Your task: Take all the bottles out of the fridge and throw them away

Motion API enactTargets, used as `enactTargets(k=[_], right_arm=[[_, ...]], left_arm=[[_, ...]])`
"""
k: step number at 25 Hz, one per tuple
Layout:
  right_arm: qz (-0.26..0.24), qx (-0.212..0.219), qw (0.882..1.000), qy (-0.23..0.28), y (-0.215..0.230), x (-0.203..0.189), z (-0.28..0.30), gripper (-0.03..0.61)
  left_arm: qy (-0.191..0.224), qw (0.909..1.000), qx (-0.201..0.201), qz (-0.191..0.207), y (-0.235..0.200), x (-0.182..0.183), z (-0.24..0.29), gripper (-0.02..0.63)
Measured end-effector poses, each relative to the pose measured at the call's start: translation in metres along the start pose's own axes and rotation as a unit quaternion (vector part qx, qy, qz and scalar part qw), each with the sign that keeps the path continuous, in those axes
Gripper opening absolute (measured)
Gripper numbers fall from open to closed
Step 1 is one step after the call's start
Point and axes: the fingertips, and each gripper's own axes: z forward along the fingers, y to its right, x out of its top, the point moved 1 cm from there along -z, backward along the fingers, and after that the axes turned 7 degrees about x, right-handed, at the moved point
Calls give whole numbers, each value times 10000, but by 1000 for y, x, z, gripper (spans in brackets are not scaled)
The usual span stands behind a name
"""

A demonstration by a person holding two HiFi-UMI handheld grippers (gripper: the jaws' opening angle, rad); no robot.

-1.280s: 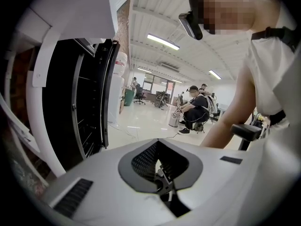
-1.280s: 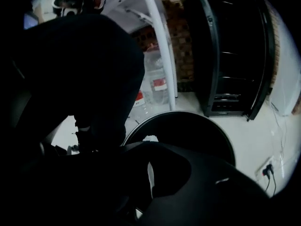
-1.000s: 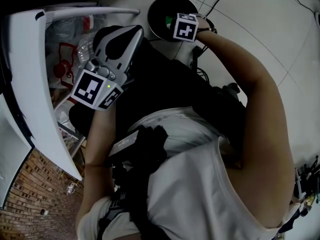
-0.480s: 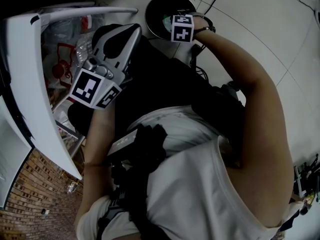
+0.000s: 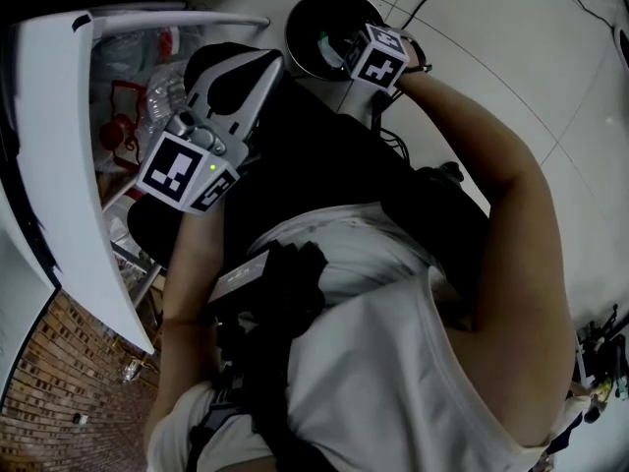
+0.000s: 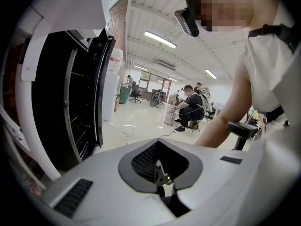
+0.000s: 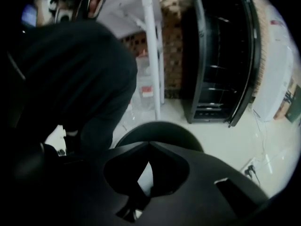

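Clear plastic bottles (image 5: 157,94) with red labels lie in the shelf of the white fridge door (image 5: 54,155) at the left of the head view. My left gripper (image 5: 263,65) hangs beside that shelf, shut and empty; in its own view the jaws (image 6: 157,144) meet with nothing between them. My right gripper (image 5: 366,57) hovers over the rim of the round black bin (image 5: 310,18), where something green (image 5: 322,39) shows inside. Its jaws (image 7: 149,145) are shut with nothing in them, with the bin rim (image 7: 155,127) just behind. A clear bottle (image 7: 143,91) stands by a white post.
A tall black cabinet (image 7: 221,55) with an open door stands behind the bin. Cables (image 5: 423,3) run over the pale tiled floor. The person's body fills the middle of the head view. People sit far off across the room (image 6: 190,109). A brick wall (image 5: 69,362) lies at lower left.
The right gripper's marker cube has shifted a little to the right and turned over the bin. The left gripper has barely moved.
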Motion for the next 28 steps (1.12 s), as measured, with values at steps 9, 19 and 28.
enactTargets(k=[9, 19, 28], right_arm=[[146, 111, 9821, 1877, -14, 111, -89, 0], [-669, 238, 9193, 3872, -50, 253, -223, 0], [-1810, 950, 8818, 4251, -101, 357, -314, 0]], left_arm=[[346, 9993, 50, -113, 3, 23, -24, 15], [909, 9953, 18, 318, 17, 81, -81, 15], [1188, 9925, 302, 16, 31, 148, -110, 15]])
